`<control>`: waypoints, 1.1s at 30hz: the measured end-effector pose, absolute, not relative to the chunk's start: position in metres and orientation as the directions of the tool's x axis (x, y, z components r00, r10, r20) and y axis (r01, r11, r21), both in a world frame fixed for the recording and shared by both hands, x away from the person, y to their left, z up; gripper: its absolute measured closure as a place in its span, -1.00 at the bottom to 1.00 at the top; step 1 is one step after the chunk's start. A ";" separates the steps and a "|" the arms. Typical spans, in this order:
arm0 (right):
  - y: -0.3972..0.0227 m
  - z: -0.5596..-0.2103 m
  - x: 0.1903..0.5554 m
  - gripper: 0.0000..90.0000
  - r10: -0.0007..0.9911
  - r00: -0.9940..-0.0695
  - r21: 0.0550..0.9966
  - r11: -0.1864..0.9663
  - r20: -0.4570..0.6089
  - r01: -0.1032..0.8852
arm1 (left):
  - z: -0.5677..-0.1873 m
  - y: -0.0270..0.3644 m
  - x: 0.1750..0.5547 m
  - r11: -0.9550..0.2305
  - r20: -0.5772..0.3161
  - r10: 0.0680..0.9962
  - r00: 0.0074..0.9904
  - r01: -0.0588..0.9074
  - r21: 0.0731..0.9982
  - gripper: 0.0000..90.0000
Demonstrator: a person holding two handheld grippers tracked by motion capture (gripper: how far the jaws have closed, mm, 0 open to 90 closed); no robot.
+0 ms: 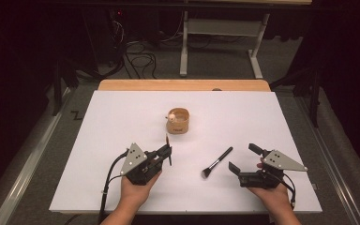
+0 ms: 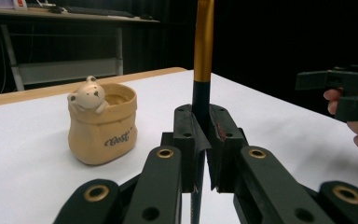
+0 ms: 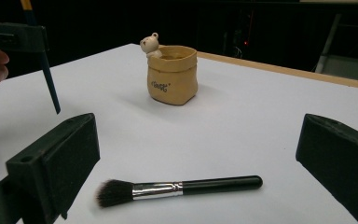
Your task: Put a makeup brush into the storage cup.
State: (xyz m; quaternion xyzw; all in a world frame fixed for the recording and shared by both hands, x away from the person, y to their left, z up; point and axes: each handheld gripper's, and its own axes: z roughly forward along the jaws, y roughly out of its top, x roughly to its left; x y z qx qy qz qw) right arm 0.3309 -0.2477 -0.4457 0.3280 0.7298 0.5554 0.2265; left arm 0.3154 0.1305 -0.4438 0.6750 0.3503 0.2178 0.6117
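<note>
My left gripper (image 1: 165,153) is shut on a slim stick (image 1: 167,143), black at the bottom and gold higher up, and holds it upright above the white board. In the left gripper view the jaws (image 2: 204,137) pinch the stick (image 2: 202,56) on its black part. A tan bear-faced pot (image 1: 178,120) stands at mid-board, just beyond that gripper. A black makeup brush (image 1: 217,162) with a silver ferrule lies flat on the board. My right gripper (image 1: 244,158) is open just right of it, and in the right gripper view the brush (image 3: 182,187) lies between the wide jaws, untouched.
The white board (image 1: 122,112) lies on a wooden table (image 1: 183,85). Dark floor, cables and a metal frame (image 1: 183,51) sit beyond the far edge. The pot (image 3: 172,74) stands behind the lying brush, with bare board around it.
</note>
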 end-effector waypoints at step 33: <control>-0.247 -0.450 0.332 -0.98 0.717 -0.695 0.956 0.160 0.059 0.246 | -0.422 0.134 0.374 0.047 -0.188 0.780 0.596 0.244 0.969 0.84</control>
